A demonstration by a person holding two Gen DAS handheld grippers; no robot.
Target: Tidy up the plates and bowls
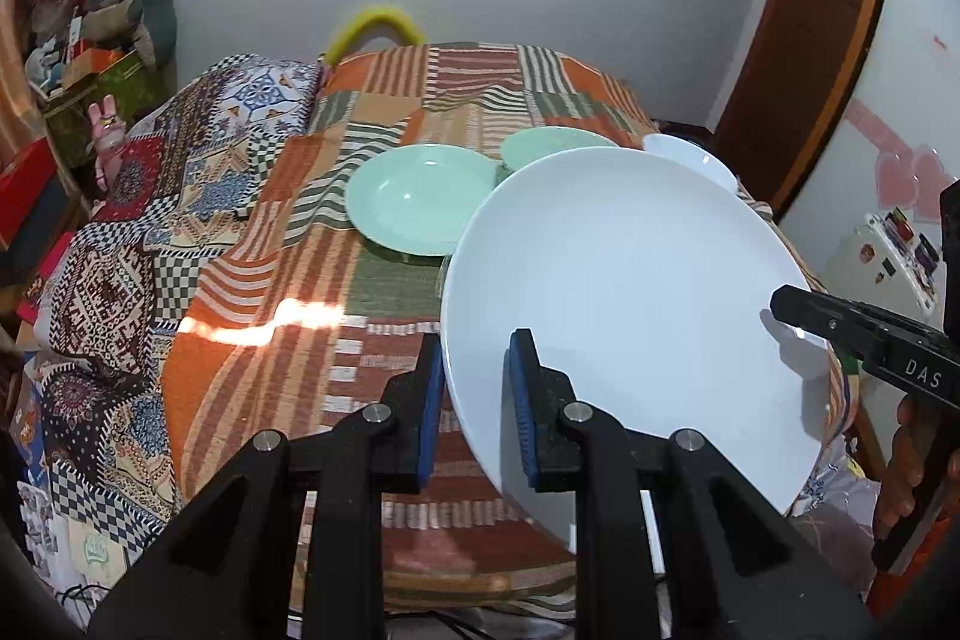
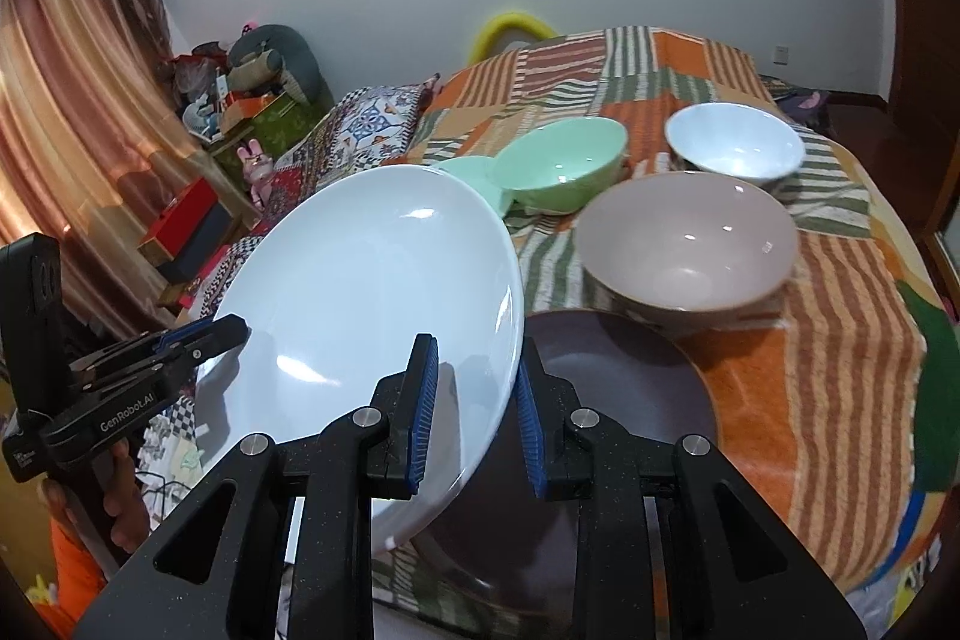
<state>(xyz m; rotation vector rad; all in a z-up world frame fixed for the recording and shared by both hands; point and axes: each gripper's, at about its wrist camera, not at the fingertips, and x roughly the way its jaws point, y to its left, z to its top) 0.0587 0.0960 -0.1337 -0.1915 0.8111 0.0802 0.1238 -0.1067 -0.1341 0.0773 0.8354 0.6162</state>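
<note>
Left wrist: round glossy white plate [image 1: 630, 292].

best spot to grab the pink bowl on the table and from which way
A judgement: take the pink bowl by its rim, one finger inside and one outside. It stands upright and open, so the thin wall offers the only narrow edge. Come from above on the near side, over the dark plate: the white bowl and green bowl crowd the far side.
</note>
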